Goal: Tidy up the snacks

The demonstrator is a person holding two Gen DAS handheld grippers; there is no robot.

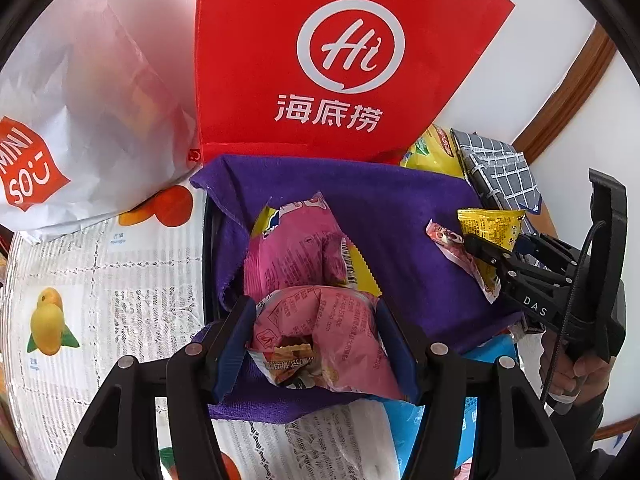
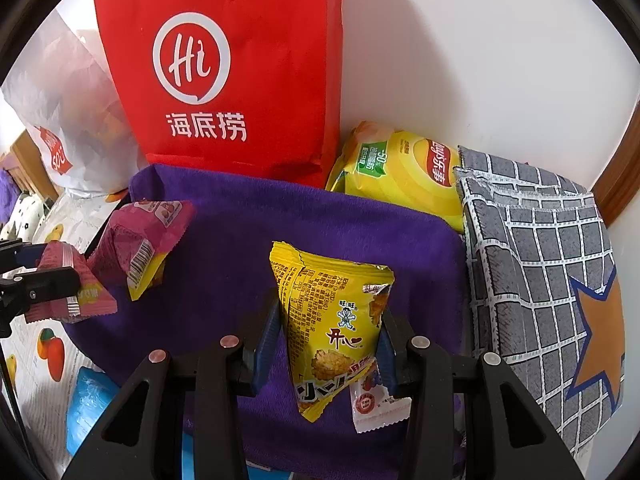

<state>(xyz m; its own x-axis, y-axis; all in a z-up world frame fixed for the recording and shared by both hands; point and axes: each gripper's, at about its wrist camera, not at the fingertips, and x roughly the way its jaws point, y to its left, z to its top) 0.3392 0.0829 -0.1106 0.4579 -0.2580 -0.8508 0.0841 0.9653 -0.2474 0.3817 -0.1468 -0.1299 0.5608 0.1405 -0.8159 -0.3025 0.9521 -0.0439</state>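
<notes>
My left gripper (image 1: pixel 314 308) is shut on a crumpled pink snack packet (image 1: pixel 320 336), held just above the purple cloth (image 1: pixel 400 208). A second pink and yellow packet (image 1: pixel 296 252) lies on the cloth right beyond it. My right gripper (image 2: pixel 332 314) is shut on a yellow triangular snack packet (image 2: pixel 332 320), also over the purple cloth (image 2: pixel 240 240). A small white and red packet (image 2: pixel 376 404) sits against the yellow one by the right pad; I cannot tell if it is pinched too. The left wrist view shows the right gripper (image 1: pixel 474 245) at the right.
A red paper bag (image 2: pixel 232 68) and a white shopping bag (image 1: pixel 80 100) stand behind the cloth against the wall. A yellow chips bag (image 2: pixel 404 176) and a grey checked pouch (image 2: pixel 540 264) lie at the right. A blue packet (image 2: pixel 88 408) rests on the fruit-print tablecloth (image 1: pixel 80 280).
</notes>
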